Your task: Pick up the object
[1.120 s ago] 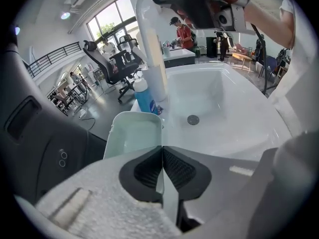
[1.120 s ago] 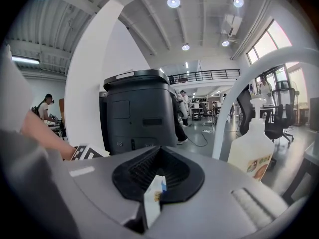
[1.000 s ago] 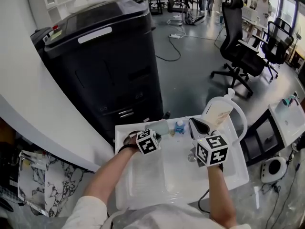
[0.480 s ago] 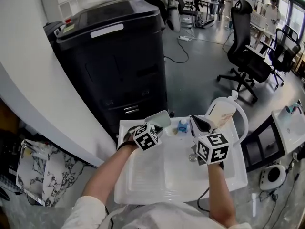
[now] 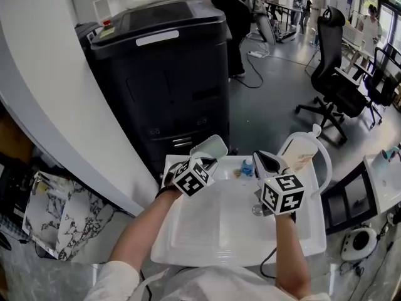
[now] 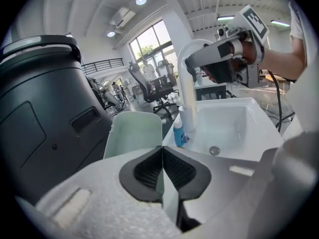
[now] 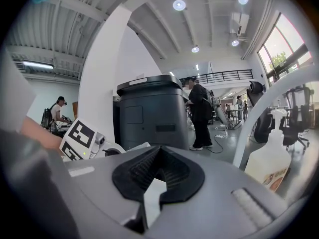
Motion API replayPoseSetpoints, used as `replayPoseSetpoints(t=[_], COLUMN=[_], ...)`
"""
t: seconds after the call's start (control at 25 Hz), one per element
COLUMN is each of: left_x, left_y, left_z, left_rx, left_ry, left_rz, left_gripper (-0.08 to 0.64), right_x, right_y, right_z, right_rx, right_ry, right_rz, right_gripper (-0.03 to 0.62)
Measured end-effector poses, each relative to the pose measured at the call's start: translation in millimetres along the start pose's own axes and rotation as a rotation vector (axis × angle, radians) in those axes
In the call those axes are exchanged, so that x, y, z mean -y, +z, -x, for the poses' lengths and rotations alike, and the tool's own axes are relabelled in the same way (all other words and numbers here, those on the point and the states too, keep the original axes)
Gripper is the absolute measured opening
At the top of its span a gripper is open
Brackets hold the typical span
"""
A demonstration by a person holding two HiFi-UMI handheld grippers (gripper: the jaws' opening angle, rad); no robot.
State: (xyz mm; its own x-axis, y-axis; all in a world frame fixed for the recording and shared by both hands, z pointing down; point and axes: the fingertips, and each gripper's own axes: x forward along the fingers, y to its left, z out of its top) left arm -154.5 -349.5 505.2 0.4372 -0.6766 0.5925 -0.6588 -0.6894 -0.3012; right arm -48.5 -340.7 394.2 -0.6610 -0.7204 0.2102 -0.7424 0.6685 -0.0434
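A pale green cup point(image 5: 210, 149) hangs above the back left corner of the white sink point(image 5: 188, 243). My left gripper point(image 5: 202, 163) is shut on its wall. In the left gripper view the cup point(image 6: 132, 133) stands just beyond the black pads, and my left gripper point(image 6: 162, 169) pinches its thin edge. My right gripper point(image 5: 265, 163) is shut and empty, held over the sink beside the white faucet point(image 5: 324, 162). In its own view my right gripper point(image 7: 158, 166) has its pads together with nothing between them.
A small blue bottle point(image 5: 247, 166) and a white spray bottle point(image 5: 299, 150) stand at the sink's back rim. A large black machine point(image 5: 163, 74) rises behind the sink. Office chairs point(image 5: 335, 80) stand at the right, and a person point(image 7: 200, 114) stands farther back.
My left gripper has risen with the green cup, from the sink's back edge to above it. The right gripper has held its place.
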Motion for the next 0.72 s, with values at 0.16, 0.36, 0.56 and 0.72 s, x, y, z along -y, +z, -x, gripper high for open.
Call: replayPoseSetpoints(t=[0.16, 0.36, 0.56, 0.72], left_x=[-16.0, -33.4, -45.0, -48.6], left_y=[9.3, 20.8, 32.6, 33.7], left_z=[15.1, 34.8, 57.3, 68.8], left_rx=[0.052, 0.118, 0.184, 0.211], left_ry=[0.062, 0.138, 0.191, 0.229], left_rz=[0.062, 0.121, 0.211, 0.248], left_gripper=[0.010, 0.009, 0.009, 0.009], right_x=[-2.3, -1.5, -3.2, -2.2], right_y=[3.9, 8.7, 17.9, 22.5], right_z=[-2.2, -3.4, -4.0, -1.1], right_rx=[0.009, 0.020, 0.038, 0.050], right_ry=[0.015, 0.025, 0.030, 0.029], right_rz=[0.004, 0.006, 0.012, 0.012], right_gripper=[-0.002, -0.002, -0.002, -0.002])
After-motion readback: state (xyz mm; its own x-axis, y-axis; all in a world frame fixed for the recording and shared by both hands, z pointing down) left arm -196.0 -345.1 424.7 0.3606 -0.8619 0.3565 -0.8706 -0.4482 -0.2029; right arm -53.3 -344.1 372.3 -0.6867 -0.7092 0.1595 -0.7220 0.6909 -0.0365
